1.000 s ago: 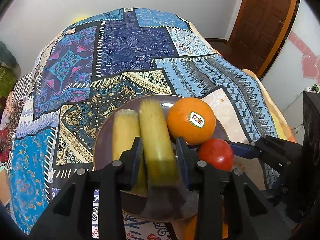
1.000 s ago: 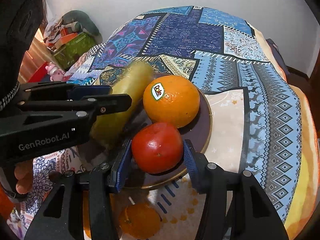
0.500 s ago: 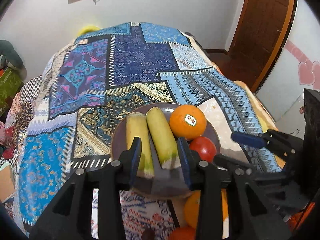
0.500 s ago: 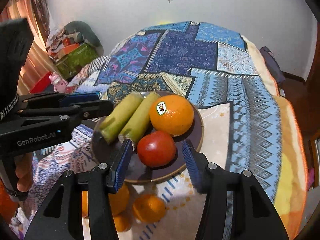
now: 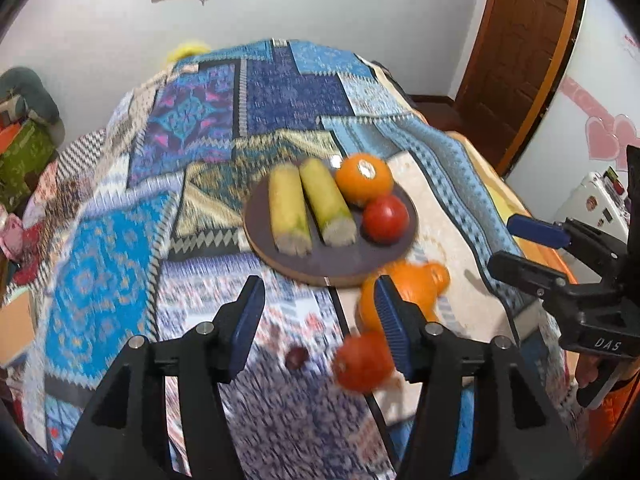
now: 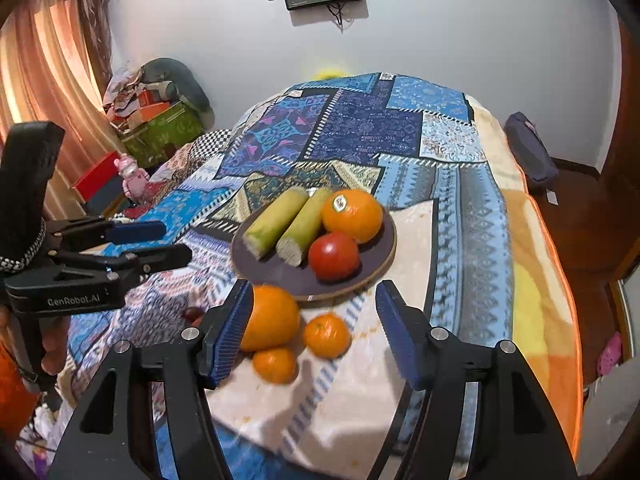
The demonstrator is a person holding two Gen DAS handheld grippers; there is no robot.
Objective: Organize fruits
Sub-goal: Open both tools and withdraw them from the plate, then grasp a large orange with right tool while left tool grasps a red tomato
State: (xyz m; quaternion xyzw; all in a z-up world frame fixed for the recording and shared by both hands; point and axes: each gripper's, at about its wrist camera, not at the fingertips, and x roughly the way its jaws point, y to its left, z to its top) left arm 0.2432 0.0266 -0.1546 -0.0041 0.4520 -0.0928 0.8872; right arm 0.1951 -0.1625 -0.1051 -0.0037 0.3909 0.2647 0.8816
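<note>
Patterned bedspread [image 6: 400, 128], fruit plate [image 6: 372, 276] beyond both opening grippers [image 6: 314, 328]

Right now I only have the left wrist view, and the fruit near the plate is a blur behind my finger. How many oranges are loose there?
Observer: Three, going by the right wrist view. There is a large orange, a small orange to its right and a third orange in front. All three lie off the plate, by its near rim.
Operator: Is the right gripper carrying anything?
Observer: No. The right gripper has just been opening. Its fingers stand apart and the pads touch nothing. The loose oranges lie on the cloth beneath them.
</note>
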